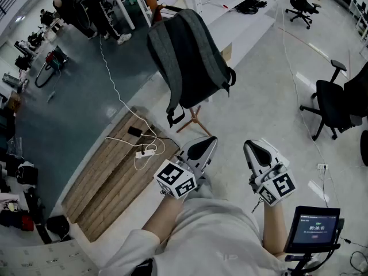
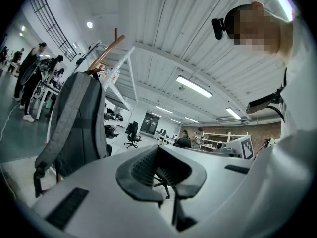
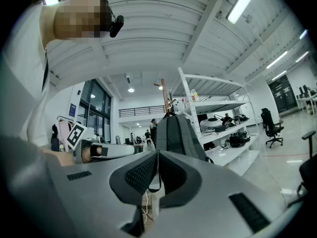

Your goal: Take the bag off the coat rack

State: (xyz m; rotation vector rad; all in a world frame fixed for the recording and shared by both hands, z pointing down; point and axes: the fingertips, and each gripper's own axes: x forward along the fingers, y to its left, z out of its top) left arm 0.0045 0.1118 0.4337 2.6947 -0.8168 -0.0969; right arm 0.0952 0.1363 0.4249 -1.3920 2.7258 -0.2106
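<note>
Workshop hall, pale concrete floor (image 1: 259,96), white shelving (image 1: 241,22) across upper right of head view. Grey fabric backpack (image 1: 192,56) hung on wooden coat rack (image 1: 194,118) at upper centre, straps dangling near rack's feet. Left gripper (image 1: 201,147) and right gripper (image 1: 256,153) sat at lower centre, well apart from bag, jaws pressed together, nothing held.

Risks, judged: shut jaws could not take strap; shallow lift might snag loop on peg and tip rack; swinging bag might hit white power strip (image 1: 146,152) at left. Carry loop and bearing peg hard to make out.
</note>
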